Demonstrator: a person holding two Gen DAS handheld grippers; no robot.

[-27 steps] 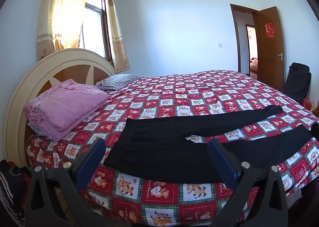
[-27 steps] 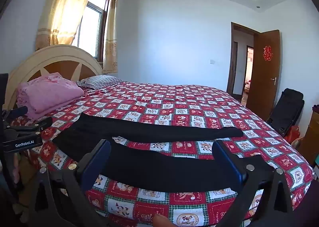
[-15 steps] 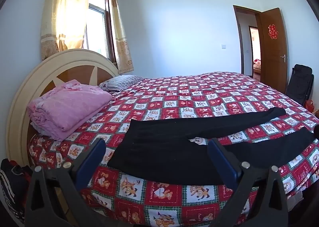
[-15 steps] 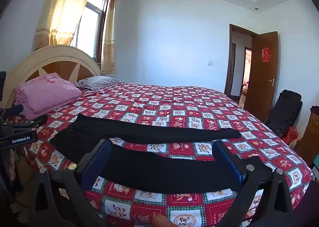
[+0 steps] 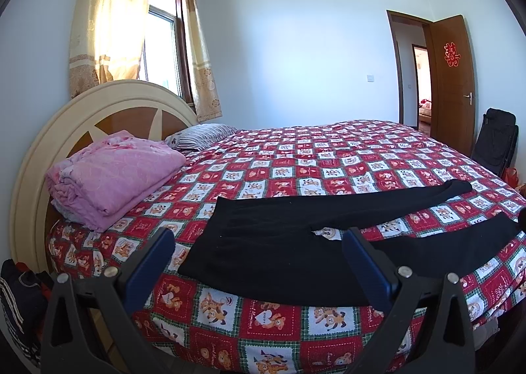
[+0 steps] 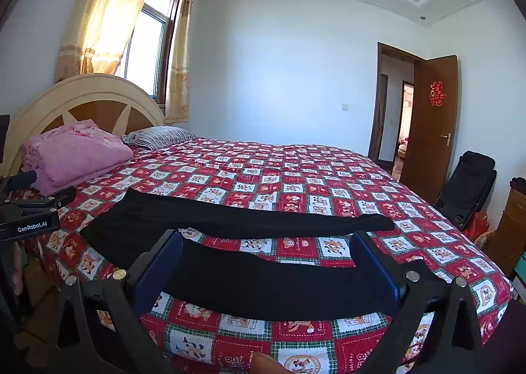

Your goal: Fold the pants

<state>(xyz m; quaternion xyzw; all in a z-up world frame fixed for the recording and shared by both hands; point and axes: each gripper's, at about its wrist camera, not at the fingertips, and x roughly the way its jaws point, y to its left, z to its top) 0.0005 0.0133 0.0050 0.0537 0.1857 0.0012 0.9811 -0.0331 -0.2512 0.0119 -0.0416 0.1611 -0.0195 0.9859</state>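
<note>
Black pants (image 5: 263,242) lie flat on the near edge of the bed, waist to the left, both legs spread apart toward the right. In the right wrist view the pants (image 6: 250,275) show with the far leg ending at mid-right. My left gripper (image 5: 259,262) is open and empty, hovering before the waist end, short of the bed edge. My right gripper (image 6: 266,265) is open and empty, hovering before the near leg. The left gripper's body (image 6: 29,222) shows at the left edge of the right wrist view.
The bed has a red checked cartoon bedspread (image 5: 328,157) and a round headboard (image 5: 98,104) at left. A folded pink blanket (image 5: 111,173) and a striped pillow (image 5: 200,139) lie by the headboard. A black chair (image 6: 466,186) and an open door (image 6: 427,124) stand at right.
Both grippers have drifted slightly, so the views tilt a little; the pants lie unchanged and both grippers stay open.
</note>
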